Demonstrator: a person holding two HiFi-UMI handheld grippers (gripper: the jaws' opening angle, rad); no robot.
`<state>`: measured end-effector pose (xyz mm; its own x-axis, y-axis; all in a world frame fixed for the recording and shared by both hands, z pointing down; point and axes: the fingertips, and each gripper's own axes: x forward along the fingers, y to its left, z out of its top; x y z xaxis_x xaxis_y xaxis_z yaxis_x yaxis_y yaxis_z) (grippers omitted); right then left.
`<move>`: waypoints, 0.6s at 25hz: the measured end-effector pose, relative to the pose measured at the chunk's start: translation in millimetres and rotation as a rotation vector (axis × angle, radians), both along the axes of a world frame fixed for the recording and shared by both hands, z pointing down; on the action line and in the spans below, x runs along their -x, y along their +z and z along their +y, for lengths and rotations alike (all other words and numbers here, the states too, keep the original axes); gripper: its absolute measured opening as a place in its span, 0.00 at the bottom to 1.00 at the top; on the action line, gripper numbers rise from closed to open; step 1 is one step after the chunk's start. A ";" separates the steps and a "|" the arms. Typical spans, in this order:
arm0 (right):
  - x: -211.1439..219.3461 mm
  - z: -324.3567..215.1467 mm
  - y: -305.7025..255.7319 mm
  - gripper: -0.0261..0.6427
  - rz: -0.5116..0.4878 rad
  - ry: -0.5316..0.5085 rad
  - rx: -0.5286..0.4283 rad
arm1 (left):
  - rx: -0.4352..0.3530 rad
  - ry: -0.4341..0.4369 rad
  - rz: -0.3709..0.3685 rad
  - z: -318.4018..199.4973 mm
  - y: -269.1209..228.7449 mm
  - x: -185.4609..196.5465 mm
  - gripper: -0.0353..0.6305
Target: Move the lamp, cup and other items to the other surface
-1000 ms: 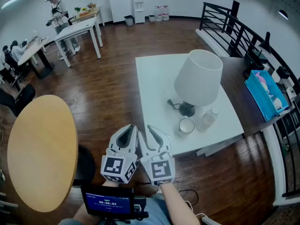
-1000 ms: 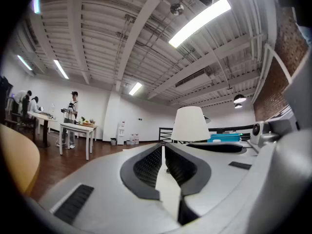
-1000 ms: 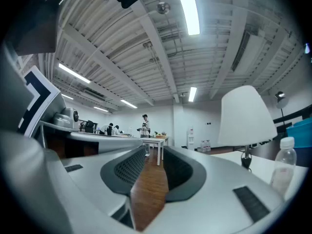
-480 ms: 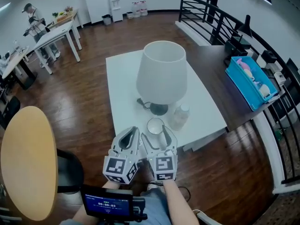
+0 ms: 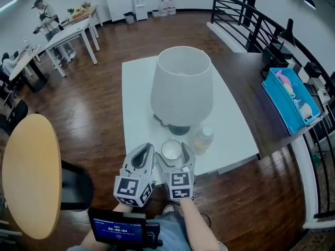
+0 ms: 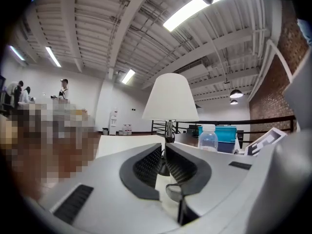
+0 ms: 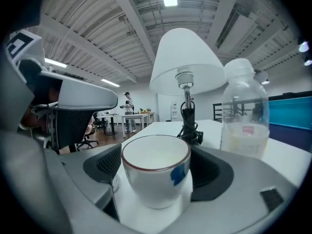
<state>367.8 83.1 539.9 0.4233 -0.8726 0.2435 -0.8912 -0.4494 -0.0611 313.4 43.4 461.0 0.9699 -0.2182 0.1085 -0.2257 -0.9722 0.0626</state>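
Observation:
A lamp [image 5: 181,88] with a big white shade stands on the white table [image 5: 137,103], its black base and cord [image 7: 187,128] just behind the cup. The white cup [image 5: 171,149] with a red rim stands near the table's front edge. A clear plastic bottle [image 5: 203,138] is to its right. My right gripper [image 5: 171,153] reaches over that edge with its jaws opening; the cup [image 7: 156,177] sits between them, and the pads are not pressing on it. My left gripper [image 5: 142,150] is beside it on the left, shut and empty [image 6: 163,147], aimed at the lamp [image 6: 170,99].
A round wooden table [image 5: 29,177] and a black chair [image 5: 76,184] are to the left. A dark counter [image 5: 251,88] with a blue bin [image 5: 290,101] and a black railing [image 5: 261,25] lie right. People stand at white desks [image 5: 78,30] far back left.
I have come closer to the white table. The right gripper moved forward from short of the edge to round the cup, and its jaws spread. The left gripper stayed shut alongside.

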 end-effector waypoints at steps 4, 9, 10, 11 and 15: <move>-5.4 -8.4 2.7 0.69 0.023 -0.026 0.011 | 0.004 -0.015 -0.014 -7.5 6.1 -4.3 0.10; -3.6 -8.1 -0.1 0.62 0.062 -0.023 0.001 | 0.012 -0.026 -0.017 -13.2 8.6 -0.8 0.10; -2.4 -8.5 -0.6 0.61 0.063 -0.025 0.000 | 0.011 -0.027 -0.015 -14.8 7.5 0.7 0.10; -1.4 -8.8 -1.1 0.61 0.065 -0.029 0.000 | 0.011 -0.029 -0.013 -16.3 6.7 1.8 0.10; 3.5 -8.9 -7.5 0.61 0.076 -0.034 -0.007 | 0.009 -0.041 -0.011 -21.2 6.8 7.3 0.10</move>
